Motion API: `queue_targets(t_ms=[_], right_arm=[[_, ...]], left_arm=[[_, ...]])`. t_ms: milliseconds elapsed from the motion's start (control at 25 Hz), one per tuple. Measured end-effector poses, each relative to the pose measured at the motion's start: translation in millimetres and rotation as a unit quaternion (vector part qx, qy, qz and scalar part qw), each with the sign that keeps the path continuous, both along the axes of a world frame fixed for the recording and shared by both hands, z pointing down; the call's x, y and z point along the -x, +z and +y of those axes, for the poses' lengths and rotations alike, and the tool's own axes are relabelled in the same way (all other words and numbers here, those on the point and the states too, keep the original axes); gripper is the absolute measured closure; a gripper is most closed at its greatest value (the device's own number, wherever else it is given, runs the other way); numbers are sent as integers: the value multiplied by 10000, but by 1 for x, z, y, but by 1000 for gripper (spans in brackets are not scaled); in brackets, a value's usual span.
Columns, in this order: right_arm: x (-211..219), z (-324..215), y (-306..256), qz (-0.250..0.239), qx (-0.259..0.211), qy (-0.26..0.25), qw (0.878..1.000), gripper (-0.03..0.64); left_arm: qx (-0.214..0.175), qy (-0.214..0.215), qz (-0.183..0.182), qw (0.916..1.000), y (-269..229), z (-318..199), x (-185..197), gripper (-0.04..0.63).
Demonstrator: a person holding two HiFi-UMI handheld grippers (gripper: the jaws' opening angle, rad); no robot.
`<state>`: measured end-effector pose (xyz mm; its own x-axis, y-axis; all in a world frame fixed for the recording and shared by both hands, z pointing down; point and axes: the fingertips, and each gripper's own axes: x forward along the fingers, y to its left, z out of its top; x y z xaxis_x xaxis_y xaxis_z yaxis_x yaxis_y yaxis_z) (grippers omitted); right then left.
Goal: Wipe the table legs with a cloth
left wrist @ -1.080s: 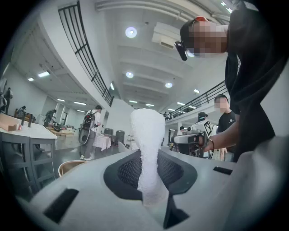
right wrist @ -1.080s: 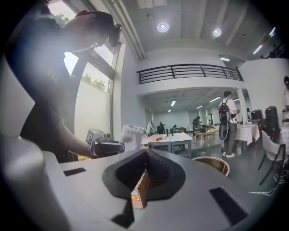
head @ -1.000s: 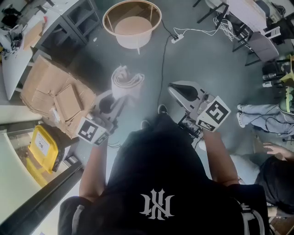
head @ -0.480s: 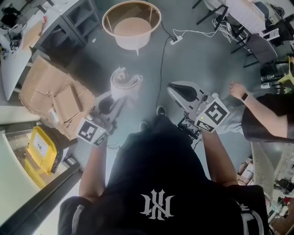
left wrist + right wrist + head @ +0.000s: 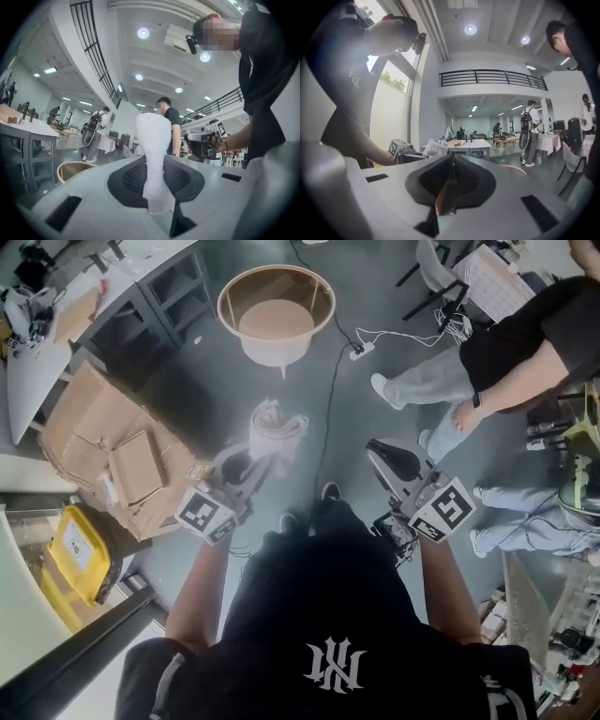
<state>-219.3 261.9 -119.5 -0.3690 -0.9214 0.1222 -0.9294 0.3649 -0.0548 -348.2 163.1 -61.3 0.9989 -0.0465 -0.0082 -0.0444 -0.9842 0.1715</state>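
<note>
- Between the clamped jaws of the left gripper (image 5: 157, 180) stands a white terry cloth (image 5: 153, 150), bunched out at its 12 o'clock.
- Right gripper (image 5: 451, 178), at the cloth's 3 o'clock, is closed and empty.

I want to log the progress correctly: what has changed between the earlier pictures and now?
A bystander now stands leaning in the head view's upper right; half a second ago only an arm showed at the right edge. Unchanged: the left gripper stays shut on the cloth, the right gripper shut and empty, both short of the round table.
</note>
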Motion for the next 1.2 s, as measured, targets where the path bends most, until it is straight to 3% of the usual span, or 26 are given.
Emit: queue_targets(t_ms=[240,320,400,560,920,1200], right_arm=[[-26,-46,13,59,-116,-129,9998,607],[-30,-61,16,-84,-291,-207,9993,607],[-40,-61,25,-231,-151,-311,9991,607],[-106,-70,20,-419,-78,-537,9976,607],[-214,-141,29,-232,-305,-1151,9926,607],[-244,-207,69,216,-199,-1514,9880,607]], left_arm=[[-33,-115,-65,9999,10,-35,-27,516],[22,-182,-198,9996,21,-45,-31,516],[175,-293,-387,9987,30,-44,-37,515],[214,-599,-499,9967,19,-55,-94,517],[-66,-997,-537,9935,7,-99,-214,515],[145,-1434,-832,9861,43,-137,-230,517]])
